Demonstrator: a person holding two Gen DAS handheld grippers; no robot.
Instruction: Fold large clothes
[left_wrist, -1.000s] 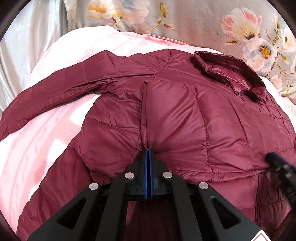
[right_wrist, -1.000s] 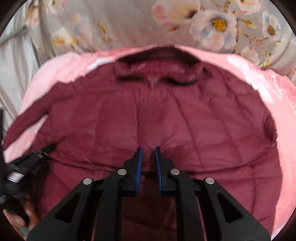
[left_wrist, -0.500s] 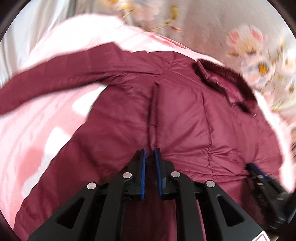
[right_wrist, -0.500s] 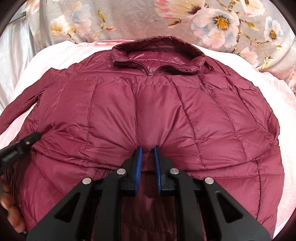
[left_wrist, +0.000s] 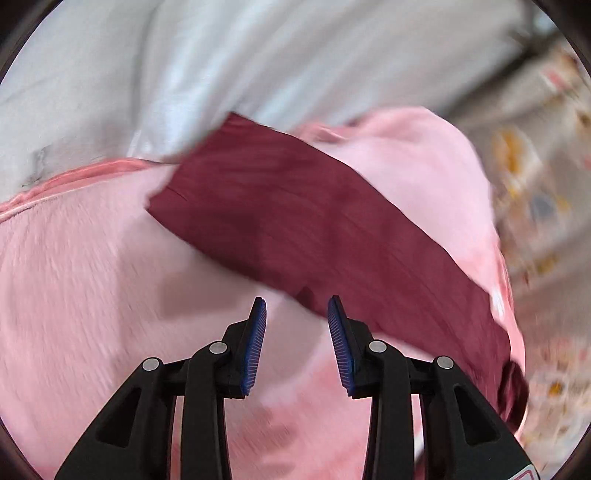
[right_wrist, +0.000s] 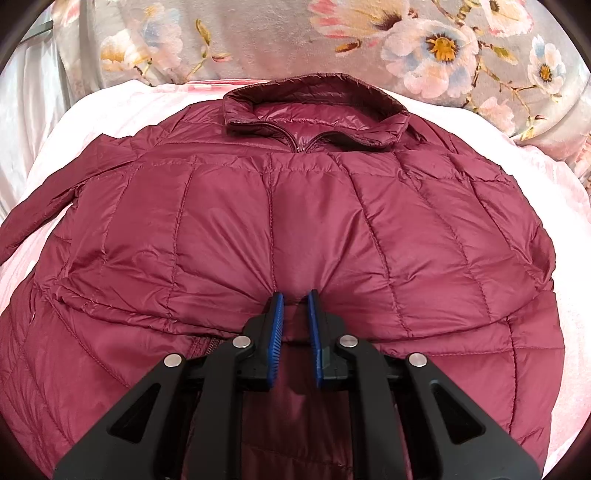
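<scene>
Jacket half folded, sleeve not yet taken

The right hand-held gripper (right_wrist: 295, 319), slightly parted and gripping nothing, sits at the jacket's (right_wrist: 295, 221) folded hem, which may spring back. Ahead of the left hand-held gripper (left_wrist: 297, 325), open and empty, the sleeve (left_wrist: 295, 221) crosses the pink blanket (left_wrist: 92, 295); a blurred, hasty grab might pinch blanket.

A maroon quilted puffer jacket (right_wrist: 295, 229) lies flat, front up, collar standing at the far end, zip partly open — lower hem folded up over the body. One sleeve (left_wrist: 314, 236), blurred, seemingly stretches out sideways.
</scene>
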